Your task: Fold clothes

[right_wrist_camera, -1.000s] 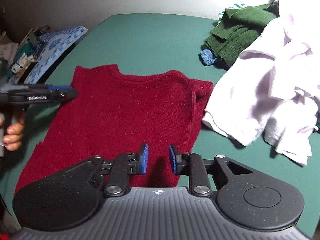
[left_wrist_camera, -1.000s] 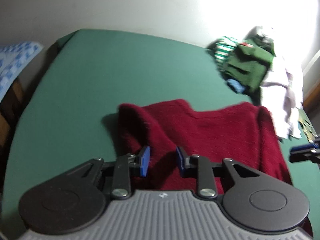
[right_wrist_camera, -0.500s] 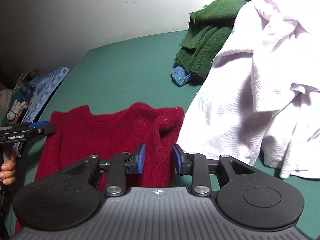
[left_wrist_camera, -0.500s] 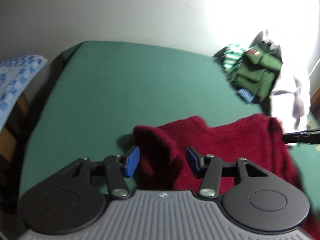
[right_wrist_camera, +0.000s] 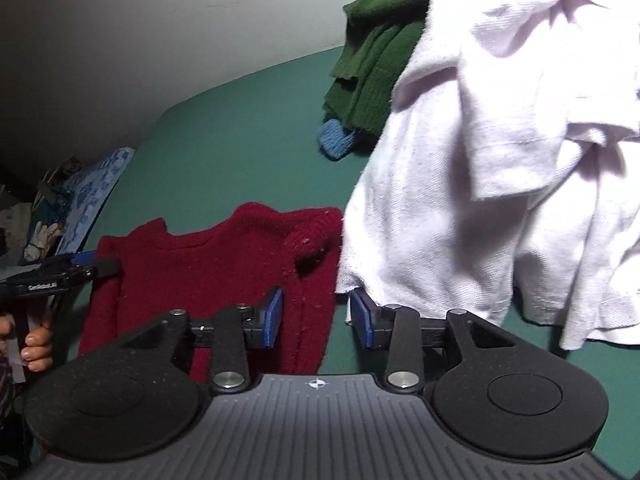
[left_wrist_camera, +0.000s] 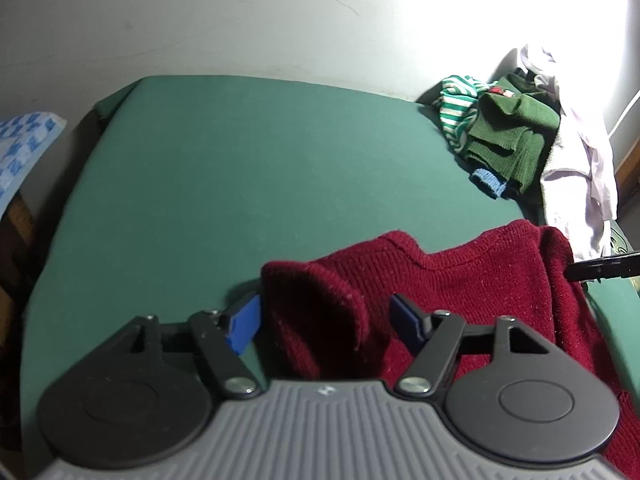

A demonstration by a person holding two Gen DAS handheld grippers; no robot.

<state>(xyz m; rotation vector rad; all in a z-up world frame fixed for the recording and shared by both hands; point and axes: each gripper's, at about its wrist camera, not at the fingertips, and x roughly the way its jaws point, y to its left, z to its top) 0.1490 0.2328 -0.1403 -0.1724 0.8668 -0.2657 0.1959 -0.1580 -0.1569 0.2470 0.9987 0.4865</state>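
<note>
1. A red sweater (left_wrist_camera: 460,292) is lying spread across the green bench (left_wrist_camera: 240,168), beside a white garment (right_wrist_camera: 500,152) and a pile of green knitwear (left_wrist_camera: 508,140).
2. The left tool (left_wrist_camera: 326,322), its jaws having just been opening, is straddling a raised shoulder fold without pressing it.
3. The right tool (right_wrist_camera: 316,318), likewise widening, is gaping over the sweater's opposite edge, holding nothing.
</note>
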